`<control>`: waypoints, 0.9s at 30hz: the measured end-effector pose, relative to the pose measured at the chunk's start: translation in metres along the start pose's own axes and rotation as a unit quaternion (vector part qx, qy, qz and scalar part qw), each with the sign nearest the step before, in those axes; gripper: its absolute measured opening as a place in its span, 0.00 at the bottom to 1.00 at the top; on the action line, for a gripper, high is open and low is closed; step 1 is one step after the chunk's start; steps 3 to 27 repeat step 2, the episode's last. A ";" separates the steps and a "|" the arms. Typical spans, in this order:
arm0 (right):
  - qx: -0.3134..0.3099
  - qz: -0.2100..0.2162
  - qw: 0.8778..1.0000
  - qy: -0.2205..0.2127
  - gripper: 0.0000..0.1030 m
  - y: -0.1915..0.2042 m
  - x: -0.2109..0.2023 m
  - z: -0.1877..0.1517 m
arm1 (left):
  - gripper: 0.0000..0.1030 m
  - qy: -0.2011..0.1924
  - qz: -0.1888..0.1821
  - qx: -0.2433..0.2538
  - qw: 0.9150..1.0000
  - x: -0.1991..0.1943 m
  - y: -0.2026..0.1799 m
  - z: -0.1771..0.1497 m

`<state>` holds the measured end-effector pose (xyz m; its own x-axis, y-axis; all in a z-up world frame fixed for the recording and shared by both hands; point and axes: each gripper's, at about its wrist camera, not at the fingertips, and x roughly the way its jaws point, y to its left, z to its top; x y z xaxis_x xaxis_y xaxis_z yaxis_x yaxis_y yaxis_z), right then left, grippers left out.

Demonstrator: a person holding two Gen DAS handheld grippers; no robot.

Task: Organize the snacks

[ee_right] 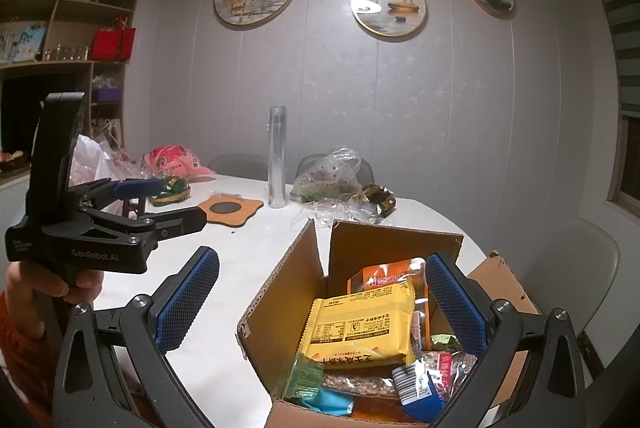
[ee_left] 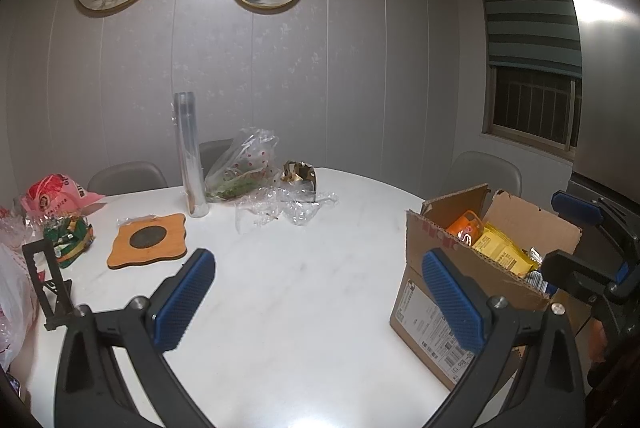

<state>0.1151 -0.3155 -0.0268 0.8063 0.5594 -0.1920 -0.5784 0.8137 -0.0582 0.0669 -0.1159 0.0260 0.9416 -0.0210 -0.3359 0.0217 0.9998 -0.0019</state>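
An open cardboard box (ee_right: pixel 392 240) stands on the white table (ee_left: pixel 300 288) at the right, also in the left wrist view (ee_left: pixel 440 268). It holds a yellow snack pack (ee_right: pixel 360 324), an orange pack (ee_right: pixel 384 278), a blue-white pack (ee_right: pixel 416 388) and other wrapped snacks. My right gripper (ee_right: pixel 320 304) is open and empty, hovering over the box's near left part. My left gripper (ee_left: pixel 316 296) is open and empty over bare table left of the box; it also shows in the right wrist view (ee_right: pixel 160 203).
At the table's far side are a clear tube (ee_left: pixel 190 155), plastic bags (ee_left: pixel 244 167), crumpled wrap (ee_left: pixel 288 205) and a gold-black pack (ee_left: pixel 298 173). A wooden coaster (ee_left: pixel 148 240), green snack bag (ee_left: pixel 68 236), pink bag (ee_left: pixel 56 195) and black stand (ee_left: pixel 48 284) lie left. Chairs ring the table.
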 end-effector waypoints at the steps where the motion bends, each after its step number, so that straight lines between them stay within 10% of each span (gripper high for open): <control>1: 0.000 0.000 1.000 0.000 1.00 0.000 0.000 0.000 | 0.99 0.000 0.000 0.000 1.000 0.000 0.000 0.000; 27: 0.001 0.000 1.000 0.000 1.00 -0.001 0.000 0.000 | 0.99 -0.001 0.001 -0.001 1.000 0.000 -0.001 0.000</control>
